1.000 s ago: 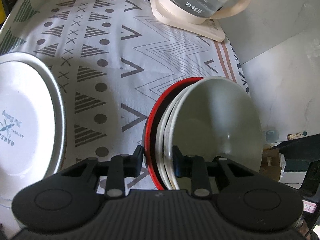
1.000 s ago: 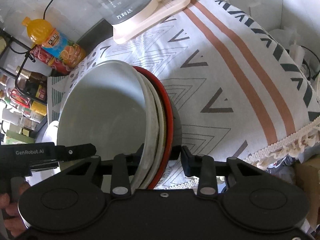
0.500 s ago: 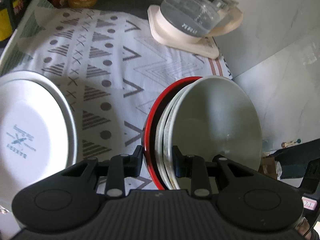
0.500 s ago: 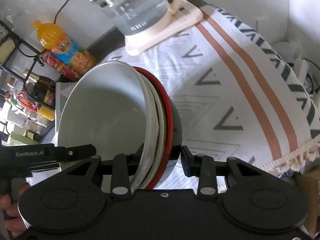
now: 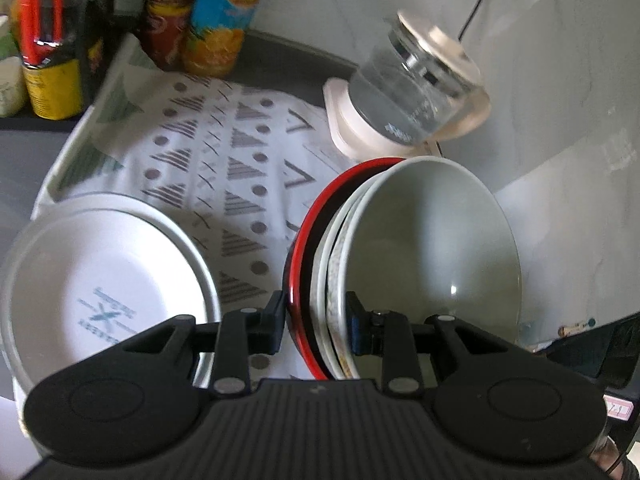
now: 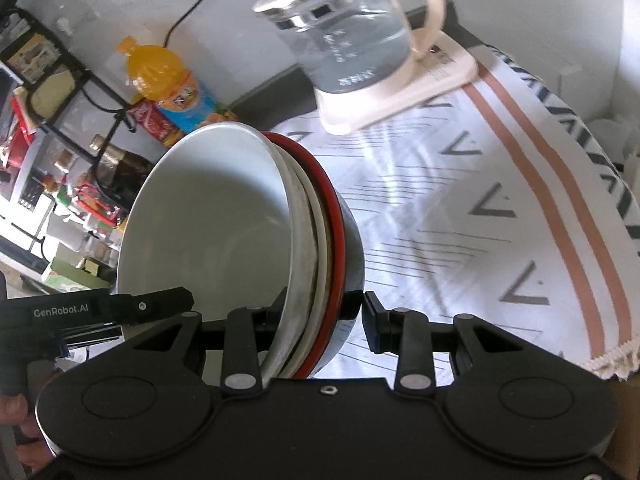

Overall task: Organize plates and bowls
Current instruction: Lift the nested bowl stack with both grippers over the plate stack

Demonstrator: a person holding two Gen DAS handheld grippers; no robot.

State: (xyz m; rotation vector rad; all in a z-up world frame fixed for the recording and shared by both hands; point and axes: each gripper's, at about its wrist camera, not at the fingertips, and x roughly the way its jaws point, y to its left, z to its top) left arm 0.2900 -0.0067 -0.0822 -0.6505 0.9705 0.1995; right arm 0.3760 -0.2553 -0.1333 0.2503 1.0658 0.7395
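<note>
A stack of nested bowls [image 5: 432,248], pale ones inside a red-rimmed dark one, is held above the patterned tablecloth [image 5: 240,160]. My left gripper [image 5: 316,322] is shut on the near rims of the stack. My right gripper [image 6: 324,316] grips the opposite rim of the same stack [image 6: 224,216]; its right finger shows a small gap to the outer bowl. A white plate stack [image 5: 100,288] with blue print lies on the cloth to the left in the left wrist view.
A glass kettle [image 5: 416,92] on a cream base stands at the back of the cloth; it also shows in the right wrist view [image 6: 352,32]. An orange juice bottle [image 6: 172,84], a red can and jars stand at the back left. The cloth's fringed edge [image 6: 608,356] hangs at the right.
Both grippers have lifted the bowl stack and tilted up, so the bottles, kettle and wall have come further into view. The grip has not changed.
</note>
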